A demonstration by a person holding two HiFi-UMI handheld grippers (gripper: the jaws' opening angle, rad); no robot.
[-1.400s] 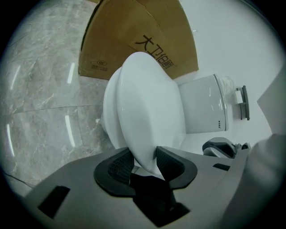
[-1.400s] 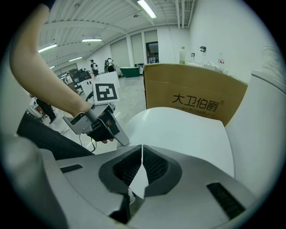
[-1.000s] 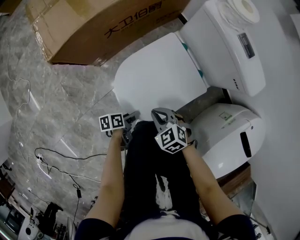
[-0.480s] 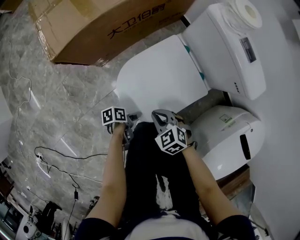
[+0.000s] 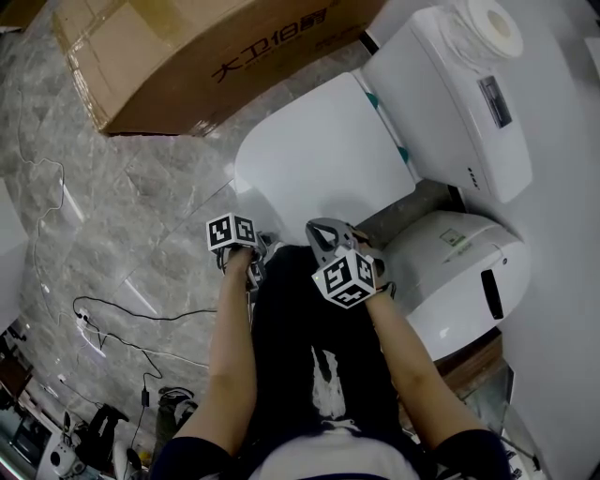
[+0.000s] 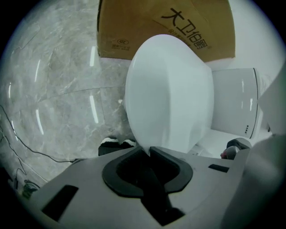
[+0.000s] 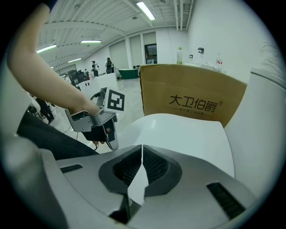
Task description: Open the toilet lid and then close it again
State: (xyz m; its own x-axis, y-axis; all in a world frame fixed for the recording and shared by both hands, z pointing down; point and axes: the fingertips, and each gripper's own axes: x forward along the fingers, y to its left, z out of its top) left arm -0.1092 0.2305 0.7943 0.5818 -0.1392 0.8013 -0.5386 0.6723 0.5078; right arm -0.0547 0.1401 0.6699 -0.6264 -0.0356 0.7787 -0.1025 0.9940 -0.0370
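The white toilet lid (image 5: 319, 155) lies down flat on the bowl. My left gripper (image 5: 262, 246) sits at the lid's near front rim. In the left gripper view the jaws (image 6: 149, 151) are closing, with the pointed front edge of the lid (image 6: 170, 89) pinched between their tips. From the right gripper view, the left gripper (image 7: 109, 138) stands at the left of the lid (image 7: 187, 134), pointing steeply down. My right gripper (image 5: 319, 230) hangs just short of the rim, shut with nothing in it (image 7: 142, 150).
A white cistern (image 5: 450, 94) with a paper roll (image 5: 492, 23) on top stands behind the lid. A large cardboard box (image 5: 206, 56) lies on the marble floor at the upper left. A white rounded bin (image 5: 459, 272) is to the right. Cables (image 5: 122, 314) trail at the left.
My left gripper has turned and edged toward the lid's front rim, and its jaws have come from wide apart to nearly together. The right gripper has stayed still.
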